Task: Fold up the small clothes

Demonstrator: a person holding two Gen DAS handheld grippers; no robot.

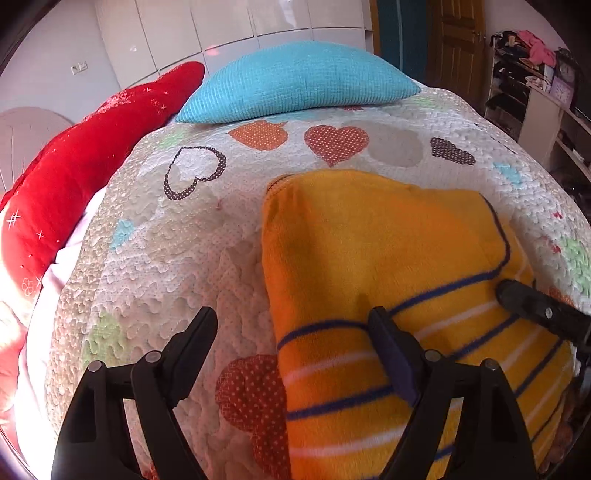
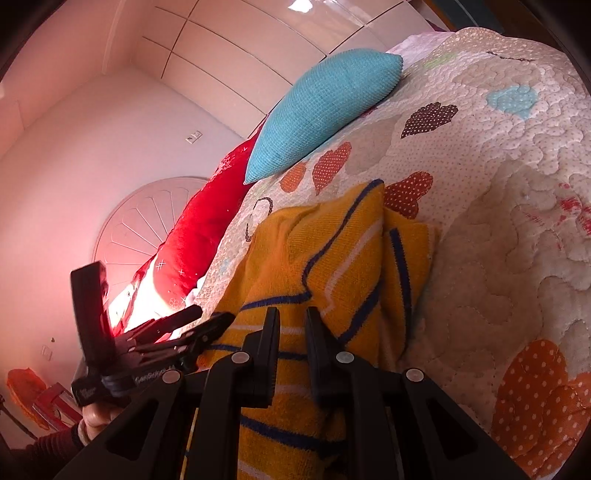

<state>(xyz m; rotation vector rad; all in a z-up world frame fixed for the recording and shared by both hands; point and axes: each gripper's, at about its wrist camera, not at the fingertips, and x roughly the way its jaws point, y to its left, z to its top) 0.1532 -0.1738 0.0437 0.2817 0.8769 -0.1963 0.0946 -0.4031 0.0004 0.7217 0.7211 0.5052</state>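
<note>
A yellow garment (image 1: 369,240) with blue and white stripes lies folded on the heart-patterned bedspread (image 1: 177,258). My left gripper (image 1: 291,315) hovers open and wide over the garment's near left edge; one finger is above the quilt, the other above the fabric. In the right wrist view the garment (image 2: 332,258) bunches up in raised folds. My right gripper (image 2: 291,314) is shut there on its striped fabric. That gripper's tip (image 1: 508,290) shows in the left wrist view at the garment's right edge. The left gripper (image 2: 210,317) appears to the left, held by a hand (image 2: 92,417).
A teal pillow (image 1: 295,81) and a red pillow (image 1: 92,147) lie at the head of the bed. White wardrobe doors (image 1: 221,29) stand behind. A cluttered shelf (image 1: 528,74) stands at the right. The bed's left edge drops off by the red pillow.
</note>
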